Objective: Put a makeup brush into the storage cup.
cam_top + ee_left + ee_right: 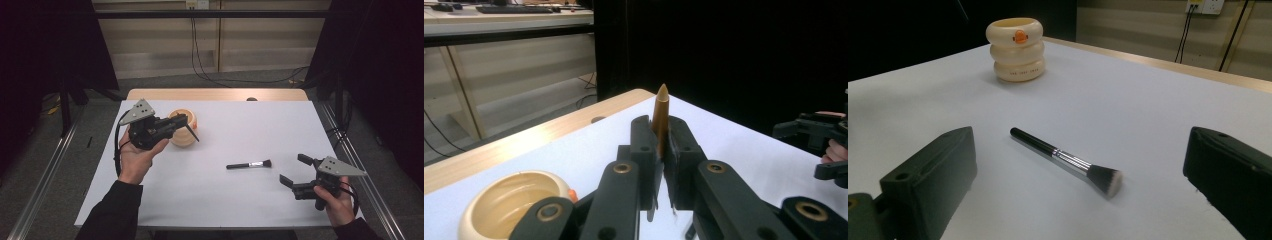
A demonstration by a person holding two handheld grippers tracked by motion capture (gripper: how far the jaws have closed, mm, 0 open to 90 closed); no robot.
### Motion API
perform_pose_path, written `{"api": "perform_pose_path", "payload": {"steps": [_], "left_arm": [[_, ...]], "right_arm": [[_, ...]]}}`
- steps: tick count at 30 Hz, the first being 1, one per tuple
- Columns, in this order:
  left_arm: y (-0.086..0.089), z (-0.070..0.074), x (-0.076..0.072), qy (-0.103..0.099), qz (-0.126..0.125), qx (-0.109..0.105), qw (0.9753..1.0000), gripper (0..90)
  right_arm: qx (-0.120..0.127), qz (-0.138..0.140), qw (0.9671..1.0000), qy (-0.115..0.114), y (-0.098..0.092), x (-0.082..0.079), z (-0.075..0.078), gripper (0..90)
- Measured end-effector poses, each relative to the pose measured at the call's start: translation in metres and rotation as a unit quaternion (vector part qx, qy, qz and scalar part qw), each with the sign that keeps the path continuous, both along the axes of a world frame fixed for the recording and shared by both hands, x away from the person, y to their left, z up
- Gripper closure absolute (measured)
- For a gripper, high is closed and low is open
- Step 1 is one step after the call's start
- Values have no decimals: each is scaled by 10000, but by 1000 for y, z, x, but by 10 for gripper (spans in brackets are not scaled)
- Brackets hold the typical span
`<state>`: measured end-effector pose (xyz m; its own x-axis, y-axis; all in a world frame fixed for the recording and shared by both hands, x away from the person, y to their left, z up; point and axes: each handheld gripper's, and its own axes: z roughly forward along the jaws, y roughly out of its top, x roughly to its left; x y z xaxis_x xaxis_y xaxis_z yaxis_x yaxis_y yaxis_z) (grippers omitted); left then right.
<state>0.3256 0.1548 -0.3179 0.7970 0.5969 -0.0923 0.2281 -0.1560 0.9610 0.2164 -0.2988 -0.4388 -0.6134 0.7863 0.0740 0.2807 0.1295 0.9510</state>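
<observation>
My left gripper [179, 121] is held up at the table's left, and in the left gripper view [661, 131] it is shut on a slim brown-handled brush [661, 107] whose pointed end sticks up past the jaws. A cream ribbed cup [183, 131] [513, 201] [1016, 49] with an orange mark stands directly behind it. A black makeup brush [249, 164] [1068, 161] lies flat mid-table, bristles to the right. My right gripper [295, 170] [1080, 145] rests open near the front right, its jaws wide apart and facing that brush from a short way off.
A white sheet [235, 125] covers the wooden table [215, 94]. Black curtains hang left and right. Cables [210, 75] trail on the floor behind. Metal rails [45, 170] run along both sides. The right gripper [819, 145] shows far off in the left gripper view.
</observation>
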Motion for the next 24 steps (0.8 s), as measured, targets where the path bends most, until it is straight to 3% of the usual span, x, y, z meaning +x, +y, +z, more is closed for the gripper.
{"api": "perform_pose_path", "payload": {"steps": [4,7,9,11,20,24], "left_arm": [[0,5,10,8,72,-21,10000,844],[-1,9,14,-27,194,142,9997,844],[-3,10,16,-9,210,90,9997,843],[-5,10,20,-62,290,253,9992,844],[2,12,43,40,600,190,9980,843],[3,10,50,47,737,279,9969,844]], "right_arm": [[47,22,10000,-20,1,-1,0,4],[46,53,10000,-20,1,0,0,3],[45,37,10000,20,1,0,0,5],[73,91,9999,22,1,-1,1,4],[78,104,9999,-4,0,0,-1,4],[123,40,9999,1,0,0,-2,3]]}}
